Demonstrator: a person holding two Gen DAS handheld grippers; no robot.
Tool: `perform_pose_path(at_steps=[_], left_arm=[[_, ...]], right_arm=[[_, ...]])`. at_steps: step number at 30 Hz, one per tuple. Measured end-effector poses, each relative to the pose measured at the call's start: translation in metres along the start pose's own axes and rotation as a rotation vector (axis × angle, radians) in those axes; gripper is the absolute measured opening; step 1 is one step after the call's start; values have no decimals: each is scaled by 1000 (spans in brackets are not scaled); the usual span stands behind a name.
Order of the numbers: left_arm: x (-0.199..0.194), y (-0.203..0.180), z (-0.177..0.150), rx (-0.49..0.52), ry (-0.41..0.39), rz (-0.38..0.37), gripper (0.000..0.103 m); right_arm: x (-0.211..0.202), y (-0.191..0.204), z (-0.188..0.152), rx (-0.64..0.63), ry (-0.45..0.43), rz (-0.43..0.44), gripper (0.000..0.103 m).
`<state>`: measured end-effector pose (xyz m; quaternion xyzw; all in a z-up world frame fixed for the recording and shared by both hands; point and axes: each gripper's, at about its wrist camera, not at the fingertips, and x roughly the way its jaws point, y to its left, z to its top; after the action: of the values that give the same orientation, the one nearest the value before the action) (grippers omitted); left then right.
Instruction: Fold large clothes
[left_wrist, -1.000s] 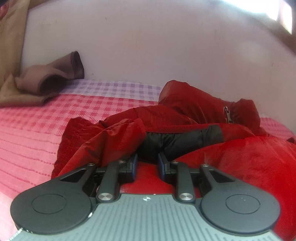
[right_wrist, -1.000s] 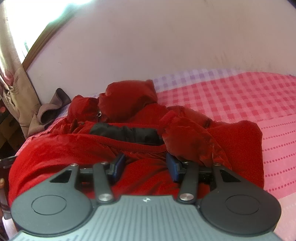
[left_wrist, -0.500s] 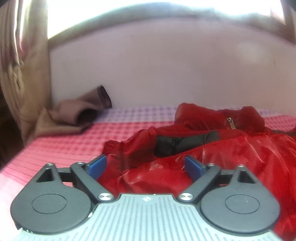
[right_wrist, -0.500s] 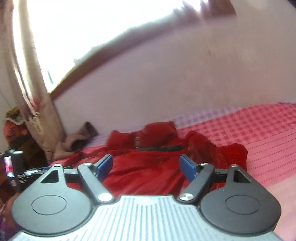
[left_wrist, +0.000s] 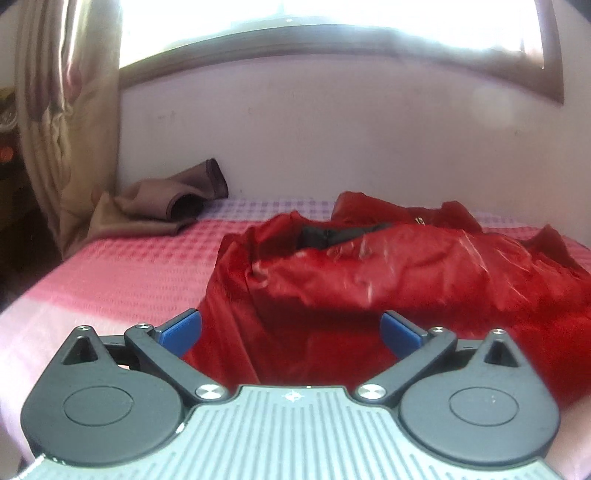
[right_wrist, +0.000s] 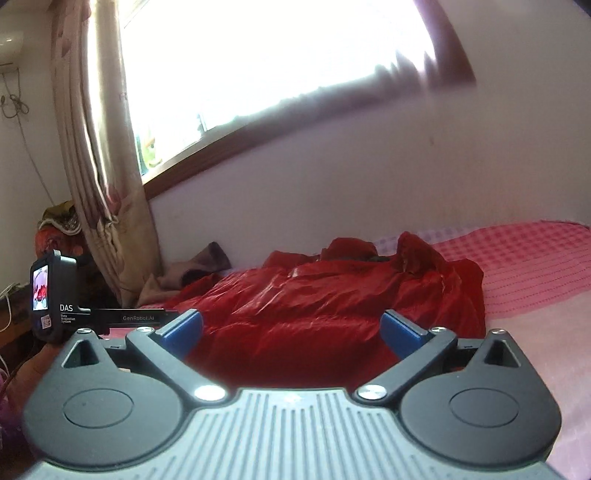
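A large red jacket (left_wrist: 399, 273) lies bunched on the pink checked bed (left_wrist: 122, 266), with a black inner lining showing near its collar. My left gripper (left_wrist: 291, 330) is open and empty, just short of the jacket's near edge. In the right wrist view the same jacket (right_wrist: 314, 299) spreads across the bed (right_wrist: 535, 266). My right gripper (right_wrist: 291, 330) is open and empty, also just short of the jacket. The left gripper's body with its small screen (right_wrist: 51, 299) shows at the left of that view.
A brown garment (left_wrist: 166, 203) lies at the bed's far left corner against the white wall. A patterned curtain (left_wrist: 70, 122) hangs at the left beside a bright window (right_wrist: 258, 62). The bed's near edge falls away at the left.
Both grippers opened, let go of the red jacket and drew back and up from it. The jacket now lies flatter on the bed.
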<state>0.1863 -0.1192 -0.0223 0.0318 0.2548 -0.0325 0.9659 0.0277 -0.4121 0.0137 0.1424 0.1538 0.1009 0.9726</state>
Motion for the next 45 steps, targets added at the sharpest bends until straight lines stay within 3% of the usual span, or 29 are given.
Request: perform_pose_path(at_steps=[4, 17, 28, 38, 45], left_arm=[[-17, 0, -10, -19, 5, -16, 103], [-50, -3, -24, -4, -13, -44, 103], [-42, 7, -34, -7, 20, -44, 103], [3, 27, -7, 56, -21, -3, 103], [78, 91, 15, -38, 39, -151, 103]], right_arm=[[-4, 13, -2, -59, 44, -41, 103], [-14, 29, -9, -43, 88, -148, 103], [-15, 21, -15, 12, 113, -102, 103], [20, 14, 3, -74, 132, -229, 103], [66, -26, 12, 23, 203, -287, 103]])
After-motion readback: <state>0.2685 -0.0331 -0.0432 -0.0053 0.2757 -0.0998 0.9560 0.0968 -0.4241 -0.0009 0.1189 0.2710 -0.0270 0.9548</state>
